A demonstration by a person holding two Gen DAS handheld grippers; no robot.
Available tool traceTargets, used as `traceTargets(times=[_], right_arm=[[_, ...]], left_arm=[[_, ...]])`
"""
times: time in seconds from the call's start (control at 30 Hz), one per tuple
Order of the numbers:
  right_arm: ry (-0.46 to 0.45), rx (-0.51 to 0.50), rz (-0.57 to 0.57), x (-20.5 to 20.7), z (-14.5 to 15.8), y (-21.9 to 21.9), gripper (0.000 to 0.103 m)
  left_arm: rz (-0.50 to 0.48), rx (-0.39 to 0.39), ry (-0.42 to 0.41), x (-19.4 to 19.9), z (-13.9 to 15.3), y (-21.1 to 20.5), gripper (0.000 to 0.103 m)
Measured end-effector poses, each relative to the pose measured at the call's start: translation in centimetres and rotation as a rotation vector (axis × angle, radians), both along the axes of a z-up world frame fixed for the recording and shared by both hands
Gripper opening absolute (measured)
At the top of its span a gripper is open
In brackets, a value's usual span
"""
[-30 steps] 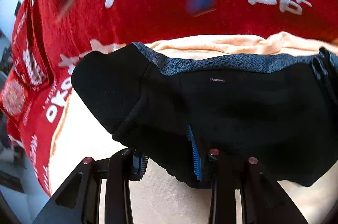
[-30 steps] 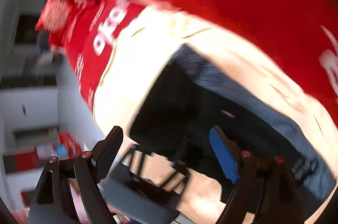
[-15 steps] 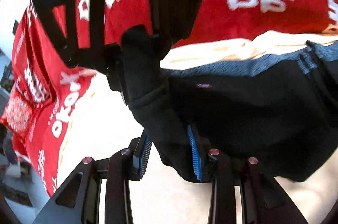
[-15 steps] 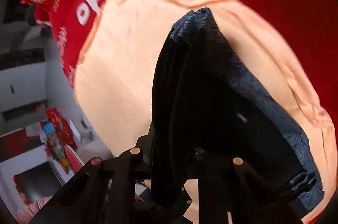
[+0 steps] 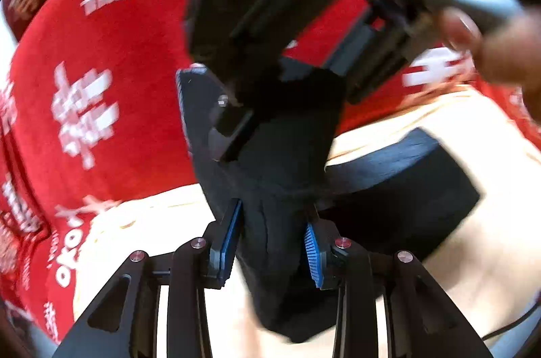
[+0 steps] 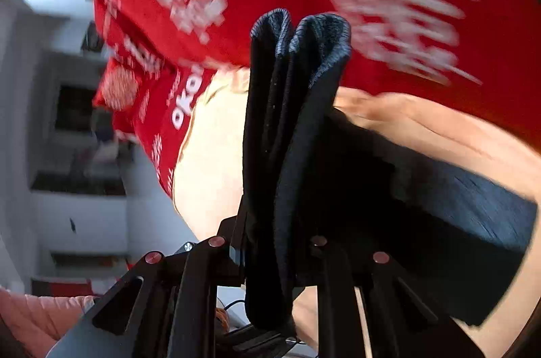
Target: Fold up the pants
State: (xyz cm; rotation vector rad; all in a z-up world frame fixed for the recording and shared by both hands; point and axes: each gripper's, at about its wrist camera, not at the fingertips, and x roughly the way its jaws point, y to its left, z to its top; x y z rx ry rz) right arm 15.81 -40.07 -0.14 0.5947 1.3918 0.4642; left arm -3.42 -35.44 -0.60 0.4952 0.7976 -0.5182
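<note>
The left gripper [image 5: 272,243] pinches a bunched fold of the black pants [image 5: 399,195] between its blue pads [image 5: 312,253]. Above, the right gripper [image 5: 270,108] also clamps the lifted cloth over the peach sheet [image 5: 480,249] and red blanket [image 5: 111,60].

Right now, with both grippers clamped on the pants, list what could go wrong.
1. The right gripper pinches several bunched layers of the black pants; a layer may slip out and spoil the fold.
2. In the left wrist view the right gripper sits just above the left gripper, on the same strip of cloth; they could collide.
3. The rest of the pants lies on the peach sheet, which may drag or wrinkle.
</note>
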Motion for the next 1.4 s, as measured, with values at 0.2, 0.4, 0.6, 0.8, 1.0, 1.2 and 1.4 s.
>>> traceTargets(times=[0.2, 0.4, 0.6, 0.8, 1.0, 1.2, 1.4], right_arm=[[0.052, 0.014, -0.184, -6.6, -3.0, -9.9, 0.018], [0.140, 0.042, -0.314, -10.1, -10.6, -14.4, 0.018], [0.148, 0.072, -0.355, -11.9, -11.9, -15.4, 0.018], [0.101, -0.032, -0.321, -12.0, -9.4, -14.2, 0.016], [0.143, -0.100, -0.351, -13.4, -11.2, -14.7, 0.016], [0.177, 0.026, -0.478, -14.5, -11.9, -16.4, 0.021], [0.130, 0.021, -0.425, -13.4, -11.4, -15.7, 0.044]], left_arm=[[-0.150, 0.063, 0.051, -4.6, -2.9, -8.2, 0.035], [-0.191, 0.205, 0.114, -6.4, -9.0, -12.5, 0.035], [-0.212, 0.264, 0.134, -6.9, -10.6, -12.4, 0.051], [-0.178, 0.244, 0.166, -6.2, -8.3, -9.8, 0.064], [-0.075, 0.200, 0.222, -4.4, -7.4, -6.3, 0.064], [0.071, 0.125, 0.357, -0.8, -7.9, -2.5, 0.064], [0.265, -0.063, 0.461, 5.2, -7.4, 1.8, 0.064]])
